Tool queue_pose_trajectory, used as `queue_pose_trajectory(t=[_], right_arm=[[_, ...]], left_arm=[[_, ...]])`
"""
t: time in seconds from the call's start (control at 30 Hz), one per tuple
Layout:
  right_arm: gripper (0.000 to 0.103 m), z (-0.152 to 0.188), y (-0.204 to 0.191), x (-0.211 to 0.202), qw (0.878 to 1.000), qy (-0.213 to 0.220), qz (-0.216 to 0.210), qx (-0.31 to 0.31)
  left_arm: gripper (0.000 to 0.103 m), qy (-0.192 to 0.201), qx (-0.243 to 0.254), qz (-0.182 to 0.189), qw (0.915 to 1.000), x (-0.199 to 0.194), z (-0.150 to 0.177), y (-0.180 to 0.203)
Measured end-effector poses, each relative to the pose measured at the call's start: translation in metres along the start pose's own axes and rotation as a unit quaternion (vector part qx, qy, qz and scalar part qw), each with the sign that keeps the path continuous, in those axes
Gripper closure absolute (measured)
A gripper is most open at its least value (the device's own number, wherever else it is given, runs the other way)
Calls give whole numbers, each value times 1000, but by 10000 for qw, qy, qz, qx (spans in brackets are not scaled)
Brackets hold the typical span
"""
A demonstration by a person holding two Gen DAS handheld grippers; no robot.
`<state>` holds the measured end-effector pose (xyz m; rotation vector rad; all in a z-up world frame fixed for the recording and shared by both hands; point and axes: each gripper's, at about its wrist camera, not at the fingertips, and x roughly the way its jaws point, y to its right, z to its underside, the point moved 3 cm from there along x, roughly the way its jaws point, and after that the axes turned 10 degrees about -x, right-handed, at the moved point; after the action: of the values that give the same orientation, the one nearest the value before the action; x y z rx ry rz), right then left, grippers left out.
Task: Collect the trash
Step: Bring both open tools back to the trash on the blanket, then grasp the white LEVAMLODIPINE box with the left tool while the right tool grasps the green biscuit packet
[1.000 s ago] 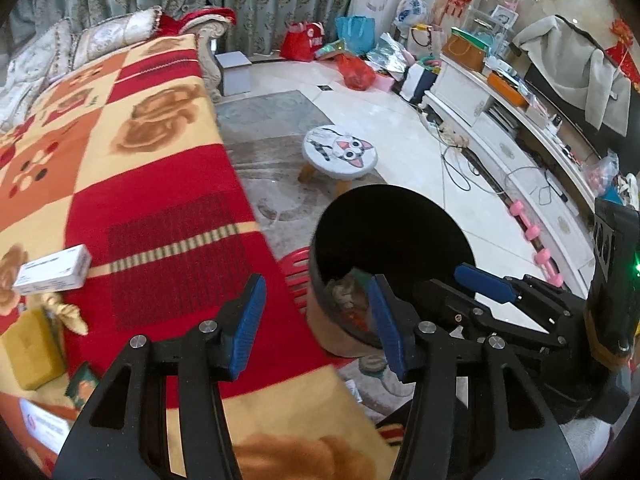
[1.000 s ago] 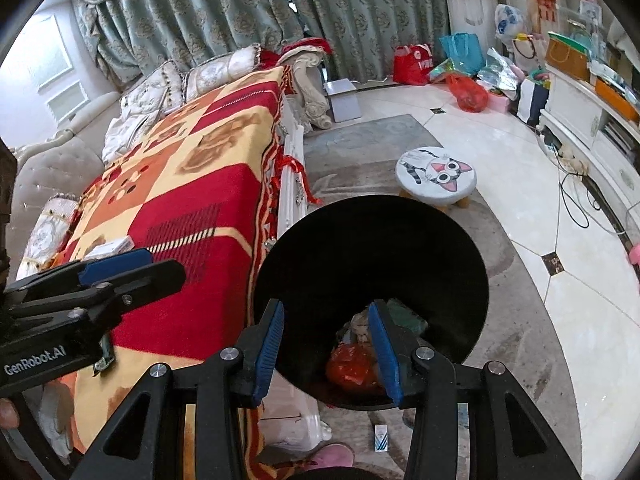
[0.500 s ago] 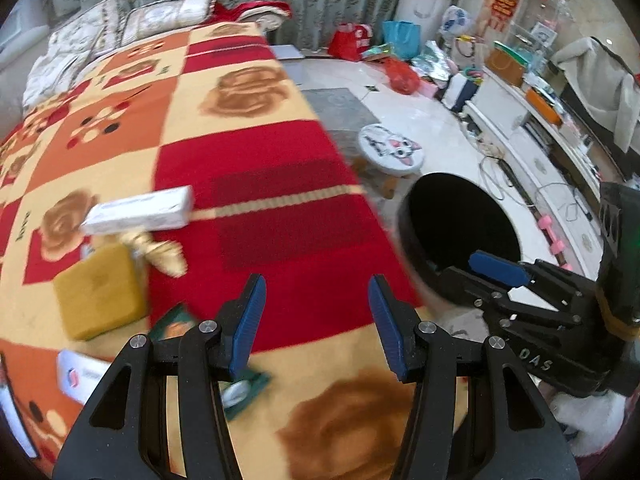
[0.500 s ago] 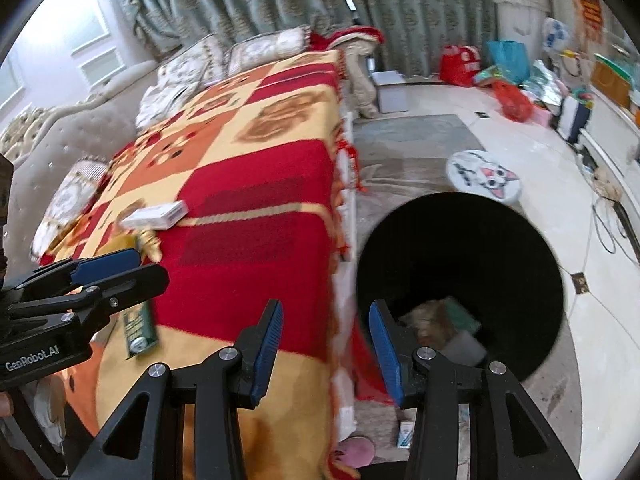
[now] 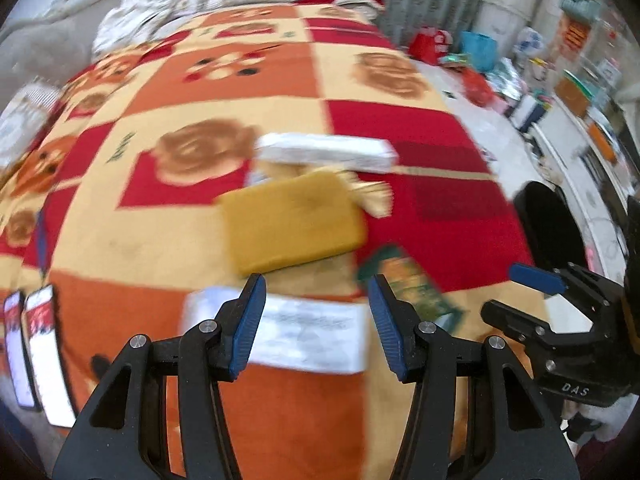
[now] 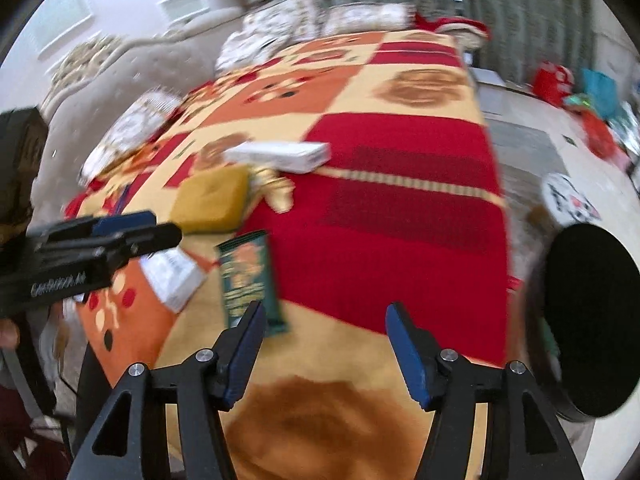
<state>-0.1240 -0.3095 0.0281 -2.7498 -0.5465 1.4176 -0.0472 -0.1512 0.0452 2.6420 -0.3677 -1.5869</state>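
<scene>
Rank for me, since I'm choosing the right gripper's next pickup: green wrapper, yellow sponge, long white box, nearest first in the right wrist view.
From the right gripper:
1. Green wrapper, just ahead, by its left finger.
2. Yellow sponge, farther left.
3. Long white box, farthest, behind the sponge.

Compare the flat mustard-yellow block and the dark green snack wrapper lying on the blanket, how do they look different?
The flat mustard-yellow block is thick, plain and unprinted; the dark green snack wrapper is thin and flat with orange printed artwork. The block is broad and nearly square, the wrapper long and narrow. The block lies farther up the checked red and orange blanket, the wrapper nearer its front edge. Both rest loose on the blanket, untouched.
</scene>
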Motion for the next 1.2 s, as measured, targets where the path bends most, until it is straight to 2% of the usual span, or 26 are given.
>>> queue_pose_trajectory(t=[0.13, 0.3, 0.37, 0.47, 0.53, 0.67, 0.7, 0.8, 0.93, 1.07, 1.17, 1.2], right_arm=[[43, -9, -24, 24, 9992, -176, -86, -355], [43, -18, -35, 53, 9974, -365, 3, -615], [43, -19, -34, 61, 9965, -429, 132, -704], [44, -21, -31, 61, 9962, -271, 243, -792], [53, -25, -26, 61, 9968, -200, 286, -722], [53, -41, -25, 62, 9985, -97, 113, -527], [53, -46, -27, 62, 9987, -29, 99, -496], [42, -57, -37, 65, 9985, 44, 78, -534], [42, -65, -53, 79, 9958, -81, 240, -878], [41, -57, -71, 76, 9935, -176, -31, -1123], [42, -43, -90, 69, 9906, -277, -498, -1240], [42, -38, -93, 65, 9899, -251, -486, -1310]], left_arm=[[51, -63, -329, -170, 9993, -5, 8, -44], [51, -257, -442, -359, 9980, -3, 25, -74], [51, -393, -483, -372, 9974, 3, 31, -79], [51, -552, -535, -367, 9964, 12, 39, -80], [51, -613, -560, -330, 9960, 16, 41, -80], [51, -569, -680, -289, 9956, 23, 34, -82], [51, -558, -723, -283, 9954, 25, 31, -83], [51, -577, -840, -208, 9946, 33, 21, -86], [51, -544, -859, -174, 9947, 37, 10, -88], [51, -528, -1001, -57, 9936, 35, 2, -95], [51, -494, -1112, 41, 9926, 29, -3, -100], [51, -490, -1138, 80, 9923, 28, -4, -100]])
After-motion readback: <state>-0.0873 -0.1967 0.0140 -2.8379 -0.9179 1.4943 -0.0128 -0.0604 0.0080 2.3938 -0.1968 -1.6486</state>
